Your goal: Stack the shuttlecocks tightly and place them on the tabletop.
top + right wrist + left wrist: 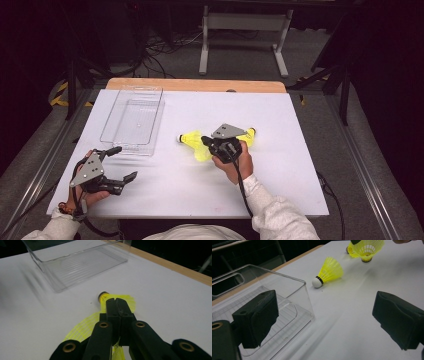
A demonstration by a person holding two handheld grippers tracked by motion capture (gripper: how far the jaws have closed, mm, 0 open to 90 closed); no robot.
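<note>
Yellow shuttlecock (pixel 82 327) clamped by skirt in right gripper (pixel 223 145); clear bin (pixel 114 131) up-left, nearer spread-jawed left gripper (pixel 121 164).

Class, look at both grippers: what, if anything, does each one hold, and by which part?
The right gripper is shut on the mesh skirt of a yellow shuttlecock. The left gripper is open and holds nothing.

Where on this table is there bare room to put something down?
Bare white sheet lies between the left gripper and the right gripper, and along the table's right side. It is crowded around the yellow shuttlecocks and the clear box.
</note>
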